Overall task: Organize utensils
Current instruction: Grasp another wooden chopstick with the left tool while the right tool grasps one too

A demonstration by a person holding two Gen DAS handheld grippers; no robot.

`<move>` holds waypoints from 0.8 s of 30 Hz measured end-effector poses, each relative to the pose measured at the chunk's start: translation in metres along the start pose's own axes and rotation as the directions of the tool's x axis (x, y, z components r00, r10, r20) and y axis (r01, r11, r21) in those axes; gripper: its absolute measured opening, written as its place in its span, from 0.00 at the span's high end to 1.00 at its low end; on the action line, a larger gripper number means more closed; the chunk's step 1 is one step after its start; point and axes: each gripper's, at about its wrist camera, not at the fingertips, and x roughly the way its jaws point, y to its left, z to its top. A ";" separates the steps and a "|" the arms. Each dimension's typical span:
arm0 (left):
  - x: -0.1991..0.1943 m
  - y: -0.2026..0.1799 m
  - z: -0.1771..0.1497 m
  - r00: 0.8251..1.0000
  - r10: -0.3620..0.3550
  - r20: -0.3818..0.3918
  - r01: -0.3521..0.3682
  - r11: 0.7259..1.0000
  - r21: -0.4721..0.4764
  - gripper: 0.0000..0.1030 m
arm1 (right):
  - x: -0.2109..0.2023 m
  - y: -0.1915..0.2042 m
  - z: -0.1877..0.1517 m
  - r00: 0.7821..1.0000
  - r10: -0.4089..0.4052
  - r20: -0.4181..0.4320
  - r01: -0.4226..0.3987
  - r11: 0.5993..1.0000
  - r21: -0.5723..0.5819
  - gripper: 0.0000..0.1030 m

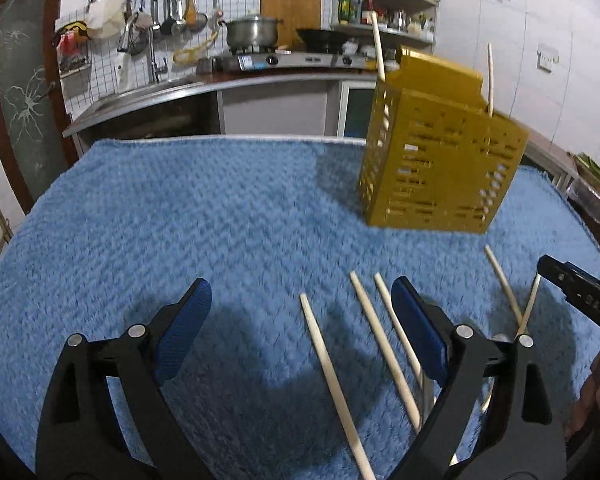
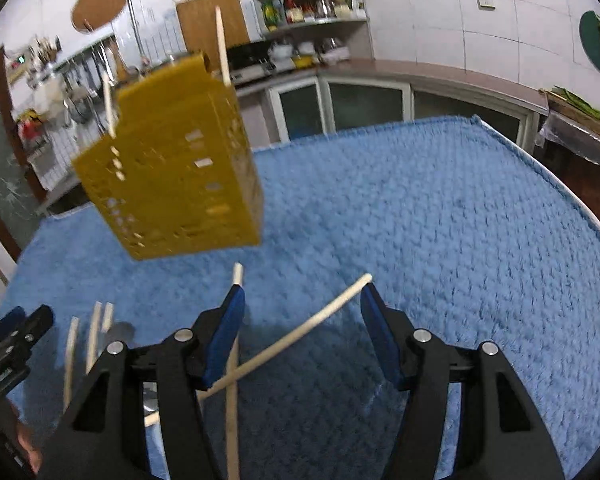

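Both claws, left (image 1: 300, 320) and right (image 2: 302, 320), gape empty above loose chopsticks (image 1: 328, 376) near the yellow holder (image 1: 440, 160).

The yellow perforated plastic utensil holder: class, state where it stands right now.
In the left wrist view the yellow perforated plastic utensil holder stands upper right on the blue towel, beyond the loose chopsticks.

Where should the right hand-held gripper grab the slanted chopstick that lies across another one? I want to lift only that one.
Grip the slanted chopstick on its free upper half, away from the crossing, coming from above with the jaws across its width. It lies flat on the blue towel, and that stretch sits clear of the chopstick beneath.
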 end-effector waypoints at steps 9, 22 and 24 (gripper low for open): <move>0.011 -0.006 -0.006 0.998 -0.015 -0.067 0.017 0.999 0.031 0.25 | 0.040 0.002 0.001 0.985 -0.098 -0.141 0.100 0.995 0.005 0.46; 0.017 -0.003 -0.006 0.990 -0.035 -0.134 0.038 0.999 0.015 0.47 | 0.036 -0.010 0.011 0.987 -0.025 -0.160 0.006 0.993 -0.114 0.93; 0.020 -0.003 -0.006 0.987 -0.038 -0.155 0.041 0.999 0.016 0.54 | 0.036 -0.009 0.012 0.984 -0.011 -0.177 -0.009 0.994 -0.111 0.93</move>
